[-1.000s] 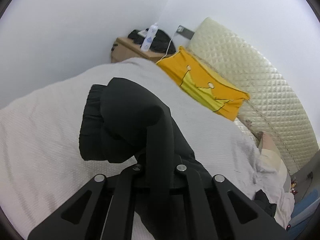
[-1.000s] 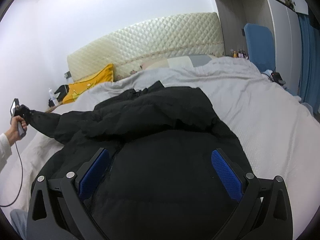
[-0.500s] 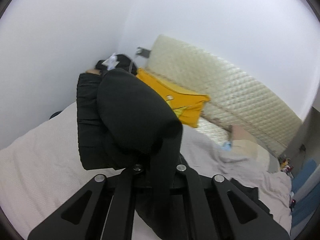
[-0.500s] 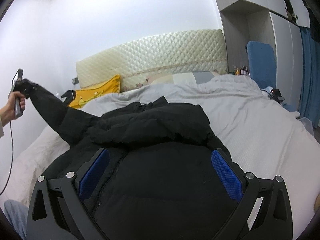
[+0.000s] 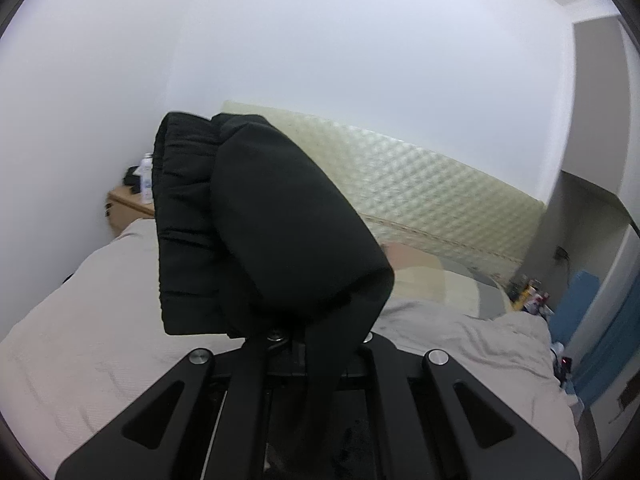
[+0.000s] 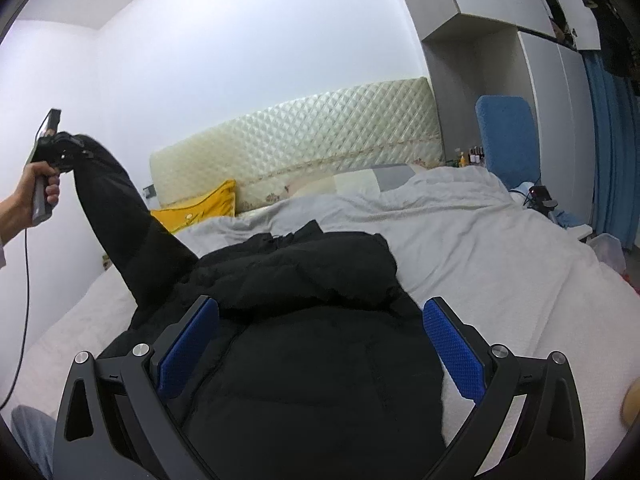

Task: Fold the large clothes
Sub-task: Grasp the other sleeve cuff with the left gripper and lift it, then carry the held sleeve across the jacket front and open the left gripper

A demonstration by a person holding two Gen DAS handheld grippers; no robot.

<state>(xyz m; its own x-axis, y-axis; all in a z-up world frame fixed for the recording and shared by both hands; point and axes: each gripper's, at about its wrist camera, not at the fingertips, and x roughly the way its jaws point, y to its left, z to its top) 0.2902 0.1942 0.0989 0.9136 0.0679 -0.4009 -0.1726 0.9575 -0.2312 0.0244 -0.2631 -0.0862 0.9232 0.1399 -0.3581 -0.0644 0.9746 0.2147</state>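
Observation:
A large black puffer jacket [image 6: 312,320] lies spread on the bed, its hood bunched toward the headboard. My left gripper [image 6: 60,152] is shut on the cuff of the jacket's left sleeve [image 6: 128,232] and holds it high above the bed's left side. In the left wrist view the sleeve end [image 5: 256,232] bulges over the shut jaws and hides the fingertips. My right gripper [image 6: 320,336] is open and empty, its blue pads [image 6: 452,352] hovering just over the jacket's lower body.
The bed [image 6: 500,248] has a pale grey cover and a quilted cream headboard [image 6: 304,132]. A yellow pillow [image 6: 200,208] lies by the headboard. A wooden nightstand [image 5: 128,204] with a bottle stands at the left. A blue chair [image 6: 506,136] and wardrobe are at the right.
My left gripper has lifted the sleeve from near the bed surface up high and toward the headboard side. My right gripper stayed open over the jacket and tilted up slightly.

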